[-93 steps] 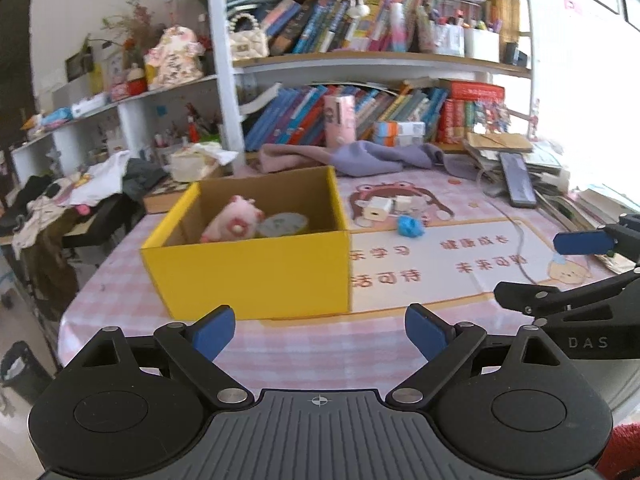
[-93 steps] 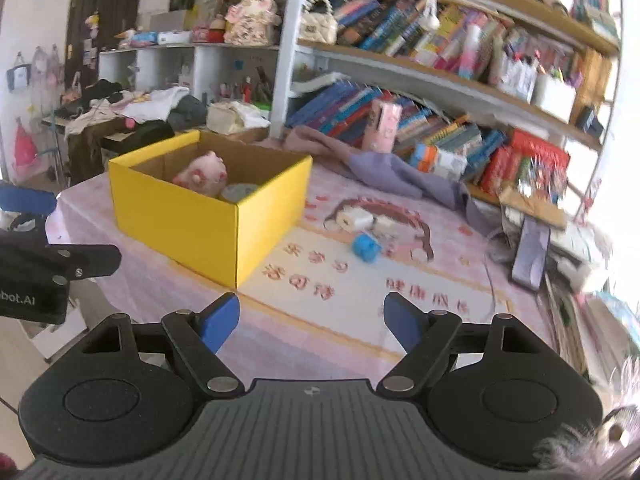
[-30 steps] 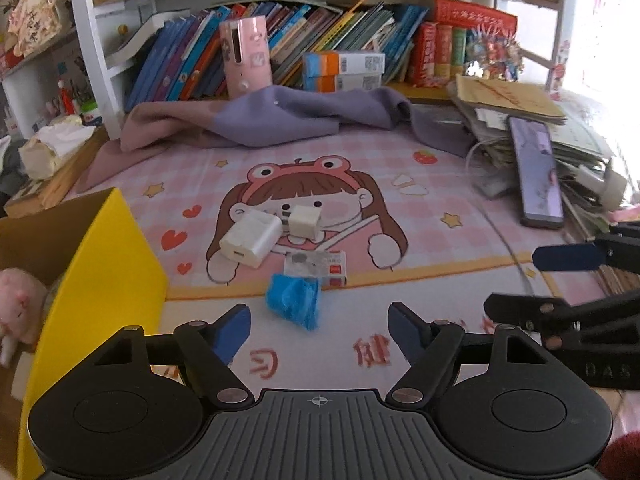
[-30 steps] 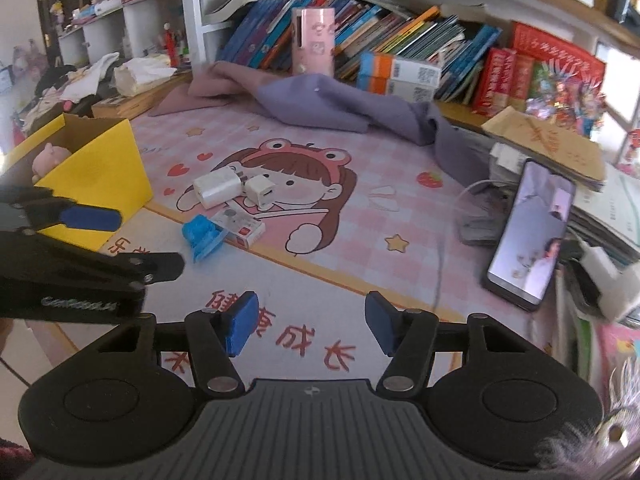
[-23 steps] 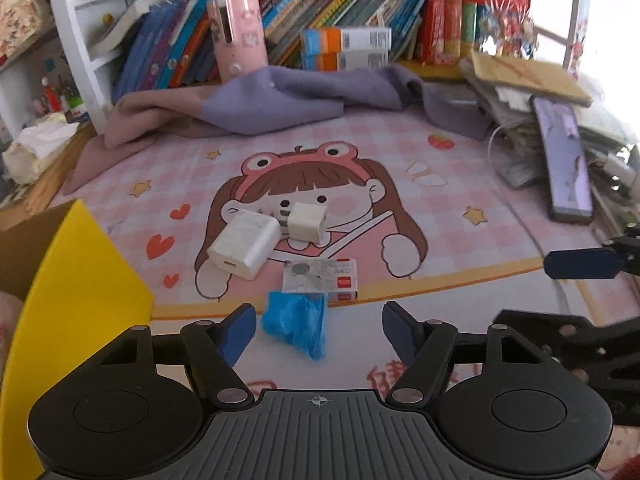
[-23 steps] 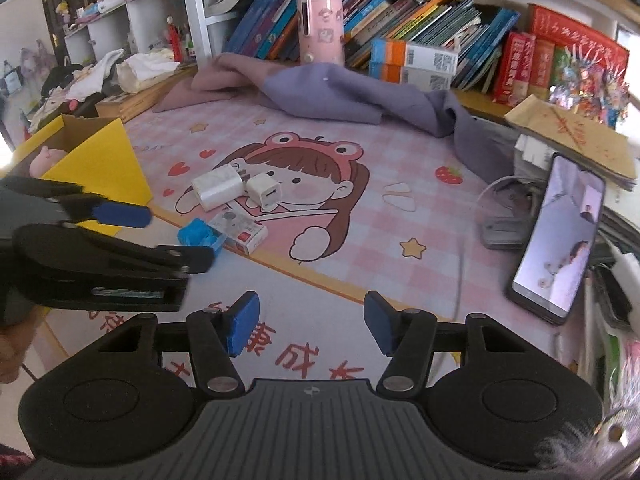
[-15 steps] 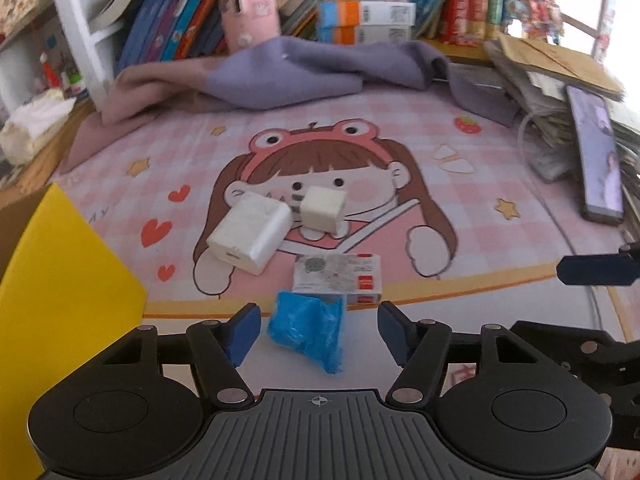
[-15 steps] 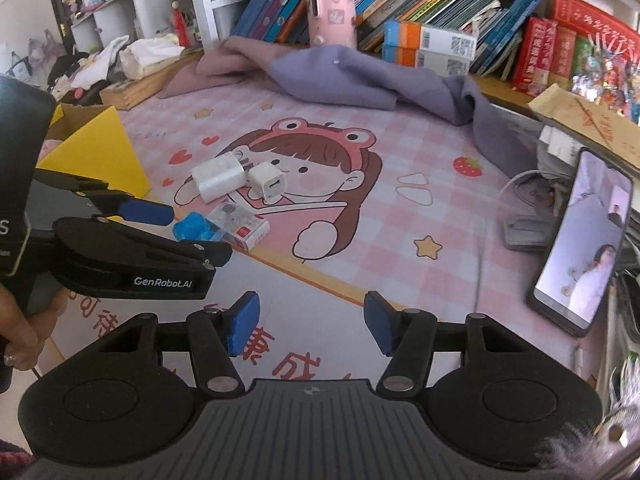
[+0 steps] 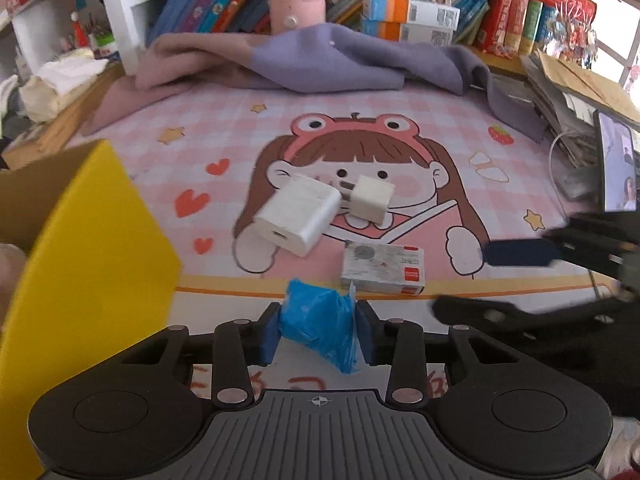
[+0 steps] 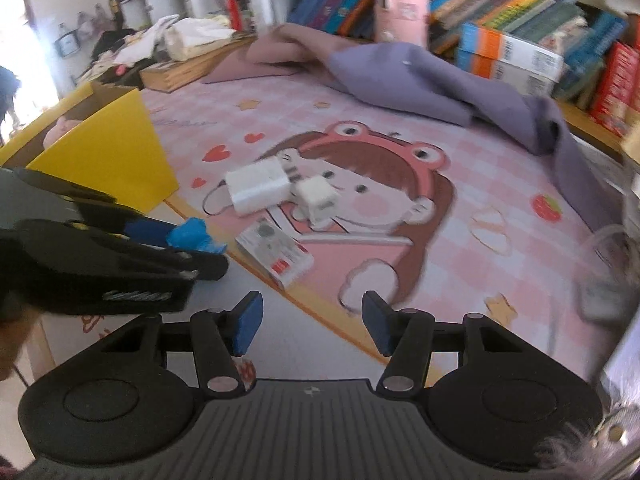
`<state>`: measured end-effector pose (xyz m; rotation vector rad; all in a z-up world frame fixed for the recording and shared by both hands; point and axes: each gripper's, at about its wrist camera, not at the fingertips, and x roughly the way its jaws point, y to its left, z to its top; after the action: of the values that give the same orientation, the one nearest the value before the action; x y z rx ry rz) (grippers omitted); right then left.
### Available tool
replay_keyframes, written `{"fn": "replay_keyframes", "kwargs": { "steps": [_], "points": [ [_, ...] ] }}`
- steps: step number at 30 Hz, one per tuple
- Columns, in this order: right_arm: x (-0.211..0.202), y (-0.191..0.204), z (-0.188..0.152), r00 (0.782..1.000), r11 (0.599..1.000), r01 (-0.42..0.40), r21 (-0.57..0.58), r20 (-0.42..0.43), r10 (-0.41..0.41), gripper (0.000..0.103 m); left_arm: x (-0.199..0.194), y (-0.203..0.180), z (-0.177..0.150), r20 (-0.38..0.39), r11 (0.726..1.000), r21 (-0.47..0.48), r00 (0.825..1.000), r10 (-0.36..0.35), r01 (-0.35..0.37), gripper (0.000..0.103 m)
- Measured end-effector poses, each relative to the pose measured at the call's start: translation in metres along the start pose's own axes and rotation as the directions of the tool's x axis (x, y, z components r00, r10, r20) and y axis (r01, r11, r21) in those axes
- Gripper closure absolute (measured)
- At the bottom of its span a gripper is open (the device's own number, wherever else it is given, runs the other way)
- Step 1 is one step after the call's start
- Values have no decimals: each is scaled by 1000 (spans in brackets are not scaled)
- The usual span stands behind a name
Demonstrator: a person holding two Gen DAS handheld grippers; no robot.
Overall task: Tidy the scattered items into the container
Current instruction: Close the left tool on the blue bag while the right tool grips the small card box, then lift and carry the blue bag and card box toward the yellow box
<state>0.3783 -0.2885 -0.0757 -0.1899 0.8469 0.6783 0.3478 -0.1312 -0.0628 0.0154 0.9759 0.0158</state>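
Observation:
A crumpled blue wrapper point(image 9: 320, 320) lies on the cartoon mat, and my left gripper point(image 9: 318, 332) is closing with both pads pressing its sides. The right wrist view shows the same wrapper point(image 10: 192, 236) in the left gripper point(image 10: 188, 246). Just beyond lie a small white-and-red packet point(image 9: 382, 268), a large white charger point(image 9: 298, 214) and a small white charger point(image 9: 374, 198). The yellow box point(image 9: 92, 240) stands at the left. My right gripper point(image 10: 312, 320) hovers near the packet point(image 10: 276, 256), jaws narrowing slightly with nothing between them.
A purple cloth point(image 9: 332, 60) is heaped along the back of the mat in front of shelves of books. A phone point(image 9: 618, 168) and stacked papers point(image 9: 568, 92) sit at the right edge. A pink plush point(image 10: 54, 132) lies inside the box.
My left gripper came down over the blue wrapper and its jaws drew in onto it. The right gripper moved closer to the packet and chargers.

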Motion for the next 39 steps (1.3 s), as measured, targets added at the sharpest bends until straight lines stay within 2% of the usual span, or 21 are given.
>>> {"fn": "replay_keyframes", "kwargs": {
  "steps": [1, 6, 12, 15, 18, 20, 24, 28, 39],
  "points": [
    [5, 1, 3, 1000, 1000, -9, -14, 2, 9, 50, -4, 1, -1, 2, 1000, -1, 1000, 24, -24, 67],
    [28, 7, 16, 998, 995, -56, -82, -10, 56, 52, -25, 13, -7, 15, 999, -28, 999, 38, -38, 67],
    [49, 12, 26, 994, 980, -105, -169, -44, 98, 55, -46, 16, -13, 37, 998, -60, 999, 32, -30, 67],
    [53, 13, 29, 993, 975, -112, -191, -47, 105, 59, -53, 15, -14, 50, 998, -53, 998, 35, -32, 67],
    [54, 14, 31, 993, 972, -114, -206, -50, 106, 70, -60, 15, -15, 62, 998, -54, 997, 34, -30, 67],
    [53, 14, 30, 992, 972, -120, -202, -57, 111, 73, -64, 14, -16, 69, 998, -51, 997, 35, -31, 68],
    [42, 15, 27, 993, 974, -118, -195, -44, 112, 74, -73, 12, -16, 83, 999, -34, 996, 36, -33, 68],
    [21, 15, 26, 994, 985, -107, -136, -12, 106, 74, -86, 9, -18, 108, 999, -18, 994, 28, -26, 68],
    [-46, 38, 8, 996, 996, -86, 15, 33, 85, 74, -126, 14, -42, 181, 999, -10, 983, -39, 42, 68]
  ]
}}
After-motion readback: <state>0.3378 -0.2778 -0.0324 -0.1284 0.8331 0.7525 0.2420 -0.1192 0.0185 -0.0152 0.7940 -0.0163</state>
